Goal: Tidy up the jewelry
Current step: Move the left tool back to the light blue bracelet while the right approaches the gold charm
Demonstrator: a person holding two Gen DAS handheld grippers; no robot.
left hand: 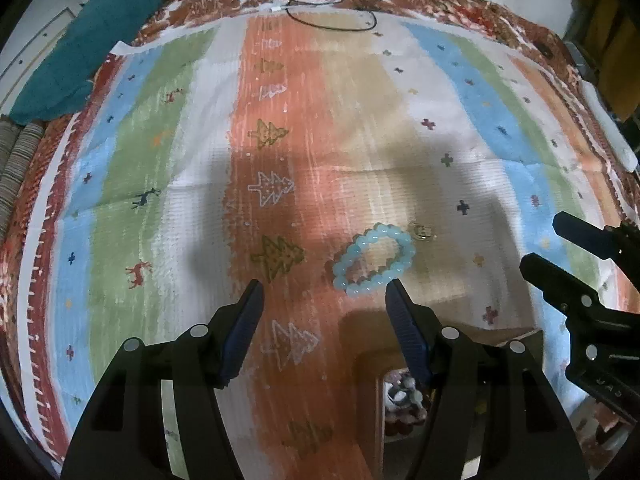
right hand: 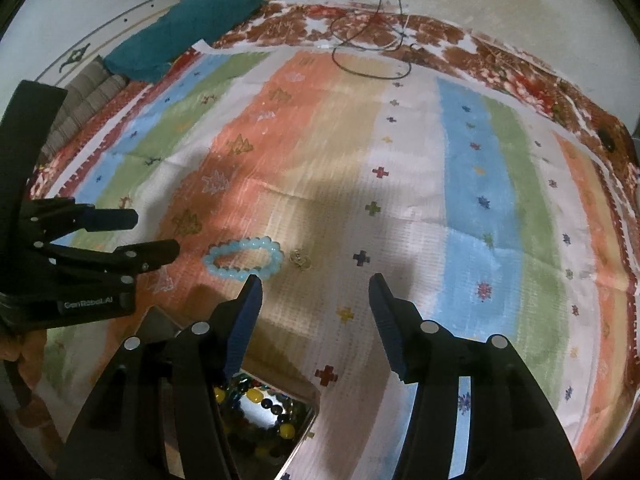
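Note:
A light blue bead bracelet (left hand: 374,260) lies on the striped cloth, also in the right wrist view (right hand: 242,258). A small gold piece (left hand: 422,232) lies just beside it, to its right (right hand: 300,258). My left gripper (left hand: 324,300) is open and empty, just short of the bracelet. My right gripper (right hand: 316,292) is open and empty, near the gold piece. A wooden box (left hand: 370,364) under both grippers holds beaded jewelry (right hand: 268,404).
The striped cloth (left hand: 168,120) covers a red patterned rug (right hand: 500,64). A teal cloth (left hand: 92,40) lies at the far left. Black cables (left hand: 332,4) lie at the far edge. The right gripper shows at the right of the left view (left hand: 568,248).

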